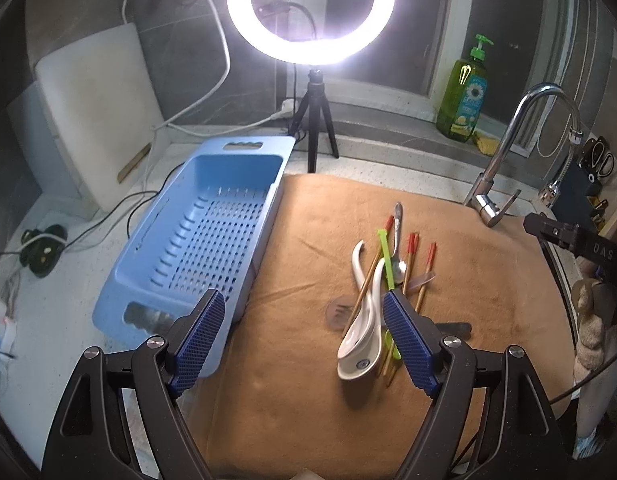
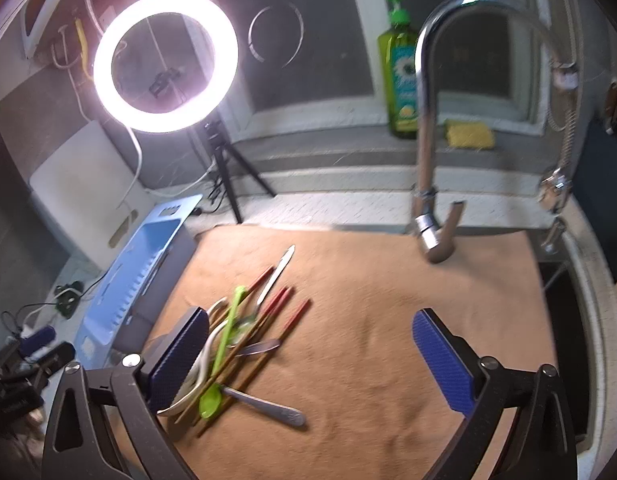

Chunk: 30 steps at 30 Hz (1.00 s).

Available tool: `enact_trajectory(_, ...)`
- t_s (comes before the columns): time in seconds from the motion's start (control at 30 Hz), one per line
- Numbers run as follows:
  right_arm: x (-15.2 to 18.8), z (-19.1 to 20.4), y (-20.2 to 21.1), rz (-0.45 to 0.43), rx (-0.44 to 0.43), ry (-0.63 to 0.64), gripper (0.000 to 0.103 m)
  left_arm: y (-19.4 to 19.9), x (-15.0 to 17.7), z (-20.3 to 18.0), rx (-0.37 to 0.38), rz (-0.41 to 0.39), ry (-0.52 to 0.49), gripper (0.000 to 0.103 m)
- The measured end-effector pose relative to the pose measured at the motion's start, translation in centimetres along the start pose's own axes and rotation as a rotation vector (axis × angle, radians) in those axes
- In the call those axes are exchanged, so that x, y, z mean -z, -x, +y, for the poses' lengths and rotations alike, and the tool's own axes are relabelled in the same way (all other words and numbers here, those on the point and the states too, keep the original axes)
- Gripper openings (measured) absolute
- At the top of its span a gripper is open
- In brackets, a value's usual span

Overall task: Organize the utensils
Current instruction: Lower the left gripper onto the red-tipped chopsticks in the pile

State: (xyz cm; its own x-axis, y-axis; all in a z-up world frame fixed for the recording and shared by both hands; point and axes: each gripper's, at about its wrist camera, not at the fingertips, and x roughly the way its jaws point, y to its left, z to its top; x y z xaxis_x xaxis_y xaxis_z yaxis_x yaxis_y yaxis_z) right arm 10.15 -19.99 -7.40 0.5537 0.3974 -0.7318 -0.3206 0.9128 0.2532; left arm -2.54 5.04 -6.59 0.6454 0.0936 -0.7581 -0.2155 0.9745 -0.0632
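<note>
From my left wrist camera, the left gripper (image 1: pixel 304 340) sits low in the frame with its blue-padded fingers spread wide and nothing between them. Left of centre I see the blue perforated basket (image 1: pixel 244 240) on the white counter, its long side touching the edge of the brown towel (image 1: pixel 468 280). The pile of utensils (image 1: pixel 382 280) lies right of centre on the towel: two white ceramic spoons (image 1: pixel 360 344) lie one over the other, a green plastic spoon (image 1: pixel 386 264) crosses them, red-tipped chopsticks (image 1: pixel 412 256) fan out beside a metal spoon (image 1: pixel 398 240). My right finger pad overlaps the pile's near edge in the picture. At the right edge I see part of the other gripper's black body.

From my right wrist camera, the right gripper (image 2: pixel 312 360) is also wide open and empty. The same utensils (image 2: pixel 244 344) lie in the lower left, partly hidden behind my left finger pad. The basket (image 2: pixel 120 280) is at the left edge, the chrome faucet (image 2: pixel 426 140) in the upper right, the ring light (image 2: pixel 166 62) in the upper left.
</note>
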Motion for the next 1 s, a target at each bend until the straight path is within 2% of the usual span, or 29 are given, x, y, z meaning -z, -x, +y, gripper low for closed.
enact_trajectory(0.27, 0.1, 0.9, -3.6, 0.147, -0.115, -0.007, 0.076, -0.2, 1.7, 0.8, -0.002, 0.041, 0.049, 0.082)
enact_trajectory(0.6, -1.0, 3.7, -6.7, 0.269, -0.278, 0.006, 0.051, -0.9, 3.4, 1.6, -0.005, 0.079, 0.087, 0.078)
enact_trajectory(0.77, -1.1, 4.1, -9.2, 0.337, -0.298, -0.035, 0.043, -1.4, 3.8, 1.7, 0.008, 0.097, 0.083, 0.074)
enact_trajectory(1.0, -0.5, 3.8, -12.9, 0.457, -0.326, -0.112, 0.033, -2.0, 4.1, 0.1, 0.072, 0.125, 0.043, 0.065)
